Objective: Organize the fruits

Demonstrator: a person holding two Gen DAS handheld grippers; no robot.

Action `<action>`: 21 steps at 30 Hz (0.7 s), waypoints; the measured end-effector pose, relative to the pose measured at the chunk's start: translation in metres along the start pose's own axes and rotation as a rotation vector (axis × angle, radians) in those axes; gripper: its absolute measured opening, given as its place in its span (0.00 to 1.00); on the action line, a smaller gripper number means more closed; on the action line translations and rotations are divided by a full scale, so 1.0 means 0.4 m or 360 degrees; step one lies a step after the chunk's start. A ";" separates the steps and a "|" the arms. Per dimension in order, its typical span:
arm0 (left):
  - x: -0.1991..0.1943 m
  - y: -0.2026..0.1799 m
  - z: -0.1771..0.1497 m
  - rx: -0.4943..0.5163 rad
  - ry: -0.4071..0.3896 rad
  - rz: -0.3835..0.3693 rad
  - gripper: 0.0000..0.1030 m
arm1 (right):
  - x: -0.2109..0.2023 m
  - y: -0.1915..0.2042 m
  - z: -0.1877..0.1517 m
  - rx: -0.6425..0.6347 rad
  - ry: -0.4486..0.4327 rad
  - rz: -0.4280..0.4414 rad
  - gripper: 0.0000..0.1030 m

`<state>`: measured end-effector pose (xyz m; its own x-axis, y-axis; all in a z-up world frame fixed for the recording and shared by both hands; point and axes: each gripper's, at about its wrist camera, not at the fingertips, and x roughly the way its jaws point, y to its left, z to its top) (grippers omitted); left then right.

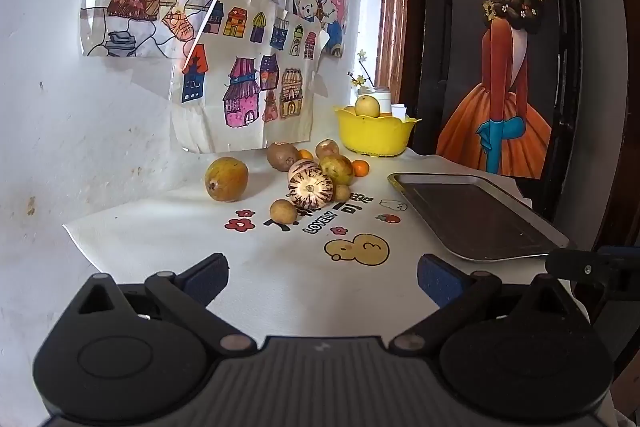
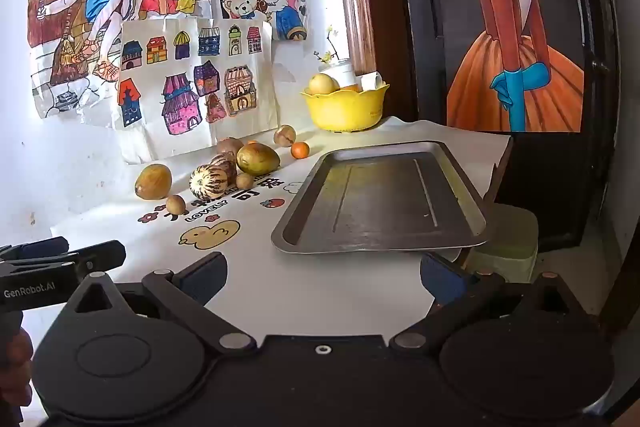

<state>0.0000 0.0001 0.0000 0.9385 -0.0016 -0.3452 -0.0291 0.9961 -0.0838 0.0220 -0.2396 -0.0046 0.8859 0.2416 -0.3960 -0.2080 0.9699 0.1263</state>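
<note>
Several fruits lie on the white tablecloth near the wall: a striped melon (image 1: 310, 189) (image 2: 208, 182), a large yellow-green fruit (image 1: 226, 179) (image 2: 153, 181), a small brown fruit (image 1: 283, 211) (image 2: 175, 204) and a small orange (image 1: 361, 168) (image 2: 300, 150). A metal tray (image 1: 476, 215) (image 2: 380, 199) lies to their right. A yellow bowl (image 1: 374, 133) (image 2: 346, 109) holding fruit stands at the back. My left gripper (image 1: 322, 277) is open and empty, well short of the fruits. My right gripper (image 2: 324, 277) is open and empty, before the tray's near edge.
Children's drawings (image 1: 248, 87) hang on the white wall behind the fruits. A dark door with a painted girl (image 2: 516, 67) stands to the right. The table edge (image 2: 500, 163) drops off past the tray, with a pale green stool (image 2: 508, 243) below.
</note>
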 end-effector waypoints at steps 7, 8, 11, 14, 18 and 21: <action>-0.008 0.003 0.001 0.0001 -0.0010 0.0003 1.00 | -0.002 0.000 0.001 -0.0004 -0.0002 -0.0004 1.00; 0.007 0.009 -0.001 0.0003 -0.0008 0.0008 1.00 | -0.002 0.000 0.001 -0.0003 -0.0001 -0.0004 1.00; 0.012 0.013 -0.002 0.0007 -0.0008 0.0014 1.00 | -0.004 0.000 0.001 -0.0004 -0.0004 0.0000 1.00; 0.012 0.012 0.001 0.0006 -0.0003 0.0016 1.00 | -0.003 0.002 0.001 -0.0006 0.0001 0.0001 1.00; 0.000 0.005 -0.005 0.0007 0.0002 0.0024 1.00 | -0.003 0.000 0.003 0.0001 0.0000 0.0000 1.00; 0.000 0.006 -0.004 0.0005 0.0004 0.0023 1.00 | -0.003 0.001 0.002 0.0000 0.0001 -0.0001 1.00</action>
<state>-0.0006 0.0022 -0.0018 0.9371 0.0124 -0.3489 -0.0415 0.9962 -0.0760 0.0213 -0.2395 -0.0034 0.8859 0.2409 -0.3965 -0.2075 0.9701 0.1258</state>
